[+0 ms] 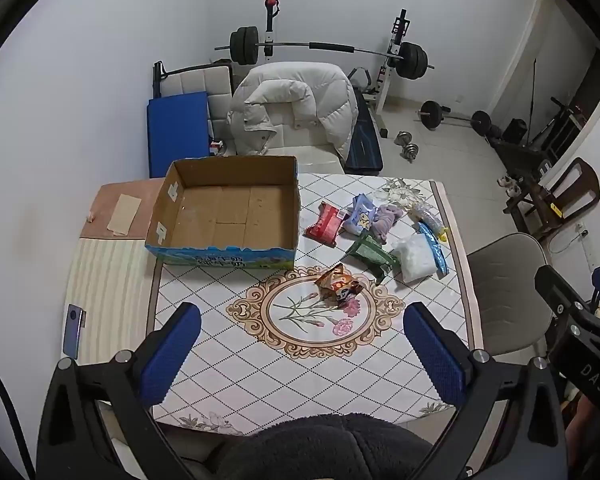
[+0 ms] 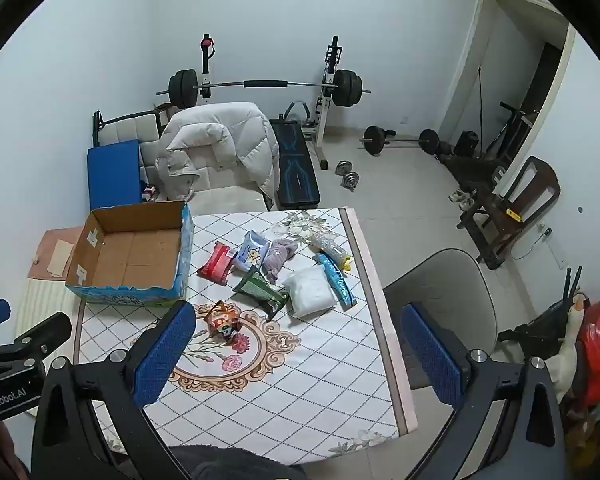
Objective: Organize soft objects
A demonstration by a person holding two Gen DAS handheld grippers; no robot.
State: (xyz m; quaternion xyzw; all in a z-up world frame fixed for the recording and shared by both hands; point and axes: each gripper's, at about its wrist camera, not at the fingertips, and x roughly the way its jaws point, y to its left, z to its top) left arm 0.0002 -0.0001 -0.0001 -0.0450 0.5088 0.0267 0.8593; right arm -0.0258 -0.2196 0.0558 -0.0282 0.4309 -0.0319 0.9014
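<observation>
An open, empty cardboard box (image 1: 228, 216) (image 2: 130, 264) stands on the table at the left. Right of it lie soft packets: a red one (image 1: 326, 225) (image 2: 217, 267), a blue-white one (image 1: 360, 216) (image 2: 253, 255), a purple cloth (image 1: 386, 218) (image 2: 278, 258), a green one (image 1: 370, 255) (image 2: 262, 292), a white bag (image 1: 414, 258) (image 2: 309, 292), a blue pouch (image 1: 434, 250) (image 2: 338, 282) and an orange snack packet (image 1: 340, 286) (image 2: 223, 322). My left gripper (image 1: 302, 354) is open above the near table. My right gripper (image 2: 300, 354) is open above the table's right edge.
The patterned tablecloth (image 1: 260, 376) (image 2: 300, 392) covers the table. A phone (image 1: 73, 330) lies at the left edge. A grey chair (image 1: 508, 288) (image 2: 444, 292) stands to the right, a chair with a white jacket (image 1: 296, 108) (image 2: 220, 144) behind. Weights lie on the floor.
</observation>
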